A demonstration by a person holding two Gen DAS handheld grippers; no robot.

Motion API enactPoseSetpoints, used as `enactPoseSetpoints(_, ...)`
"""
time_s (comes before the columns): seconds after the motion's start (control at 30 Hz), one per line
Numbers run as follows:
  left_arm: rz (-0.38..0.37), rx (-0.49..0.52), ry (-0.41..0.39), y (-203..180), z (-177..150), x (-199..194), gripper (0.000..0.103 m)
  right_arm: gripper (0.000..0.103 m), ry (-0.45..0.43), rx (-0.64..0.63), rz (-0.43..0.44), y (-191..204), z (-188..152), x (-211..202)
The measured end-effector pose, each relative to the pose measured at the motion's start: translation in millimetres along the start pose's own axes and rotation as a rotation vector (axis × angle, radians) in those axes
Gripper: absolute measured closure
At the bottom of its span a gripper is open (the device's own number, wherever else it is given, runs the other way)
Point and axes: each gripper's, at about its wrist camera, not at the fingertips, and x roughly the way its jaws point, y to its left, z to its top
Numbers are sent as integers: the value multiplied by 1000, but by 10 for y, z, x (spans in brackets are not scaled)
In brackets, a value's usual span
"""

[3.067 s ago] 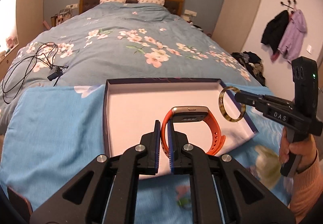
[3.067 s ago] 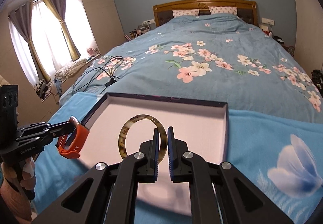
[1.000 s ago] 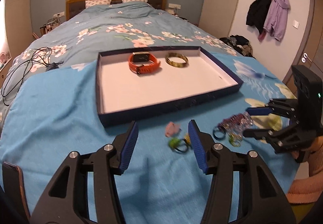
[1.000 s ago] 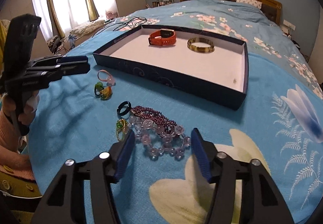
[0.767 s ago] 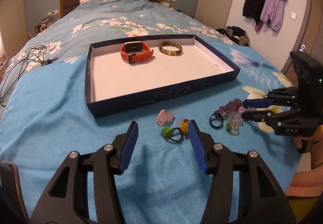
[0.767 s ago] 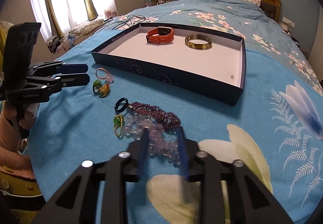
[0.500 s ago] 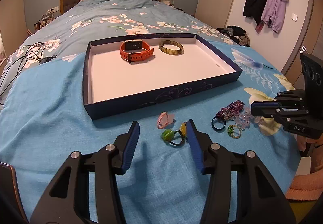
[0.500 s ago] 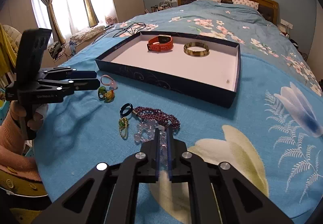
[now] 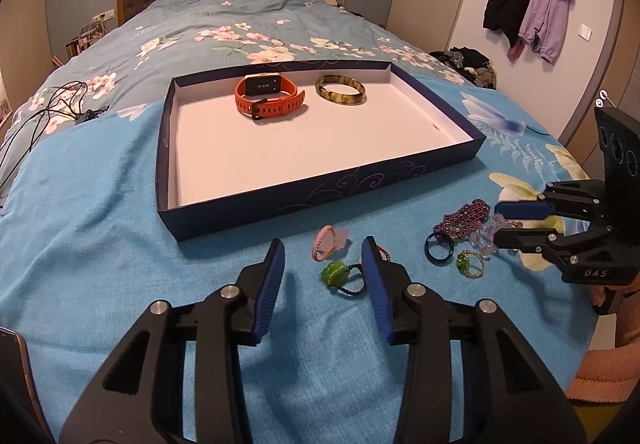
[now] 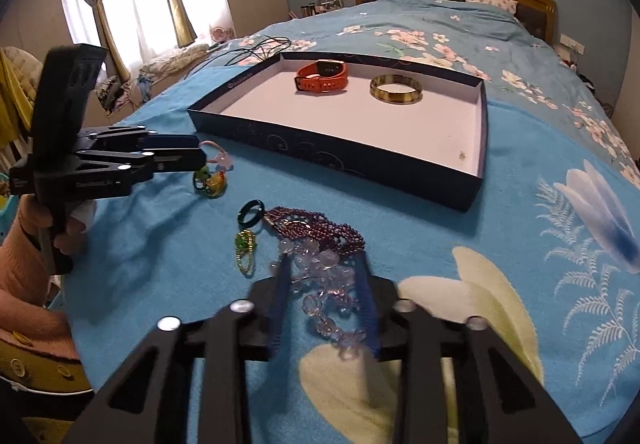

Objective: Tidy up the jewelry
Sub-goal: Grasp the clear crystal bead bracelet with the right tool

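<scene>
Two pcs are already laid in the tray, toward its far wall: an orange watch and, just beside it, an amber bangle. The rest is left outside on the blue cloth, in front of the tray, so approx. a third of the job is judged done.

Still loose: a pink ring, a green bead tie, a black ring, a small green-gold ring, a purple bead strand and a clear crystal strand, the two strands partly tangled w/ each other.

The left tool is held wide open, nothing gripped, the bead tie framed btwn its fingers. The right tool is also spread open, straddling the crystal strand w/o clamping it; fingers are blurred.
</scene>
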Motion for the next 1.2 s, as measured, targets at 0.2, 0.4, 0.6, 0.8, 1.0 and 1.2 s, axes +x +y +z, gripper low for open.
enactPoseSetpoints(0.2, -5, 1, 21, 2, 22, 69, 85, 95, -7, -32, -10, 47, -26, -66)
enactPoseSetpoints(0.4, -11, 1, 7, -17, 29, 25, 99, 95, -58, -1, 16, 11, 9, -218)
enactPoseSetpoints(0.6, -25, -9, -28, -5, 56, -96, 99, 95, -116, 19, 24, -7, 97, -387)
enactPoseSetpoints(0.8, -44, -8, -64, -20, 94, -248, 99, 95, -171, 4, 22, 37, 250, -530)
enactPoseSetpoints(1.0, -52, 1, -100, -51, 145, -390, 99, 95, -213, 3, 21, 34, 369, -616)
enactPoseSetpoints(1.2, -52, 7, -117, -51, 211, -452, 99, 95, -245, 6, 17, 7, 495, -645)
